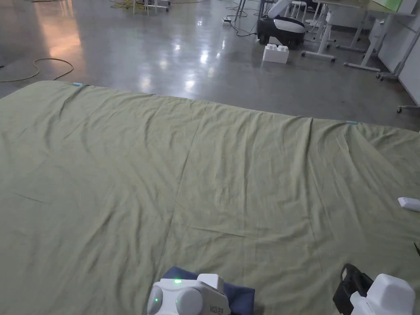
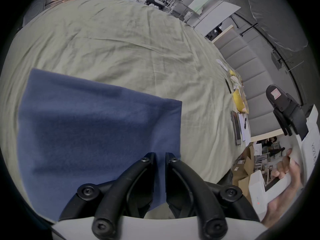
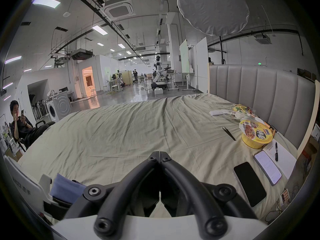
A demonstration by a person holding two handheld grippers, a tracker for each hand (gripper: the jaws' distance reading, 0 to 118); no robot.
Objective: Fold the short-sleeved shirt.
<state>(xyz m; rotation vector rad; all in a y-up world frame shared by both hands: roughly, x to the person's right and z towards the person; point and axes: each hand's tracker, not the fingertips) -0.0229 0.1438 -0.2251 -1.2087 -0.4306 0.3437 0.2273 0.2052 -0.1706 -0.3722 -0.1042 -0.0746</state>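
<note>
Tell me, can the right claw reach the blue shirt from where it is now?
Probably yes: the right claw hangs shut above bare sheet, the shirt lies beside it, nothing between.

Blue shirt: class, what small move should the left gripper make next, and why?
Probably open the left gripper and lift it away. The blue shirt already lies as a flat folded rectangle on the green sheet, with the jaws nearly closed over its near edge; the right gripper is shut on nothing.
</note>
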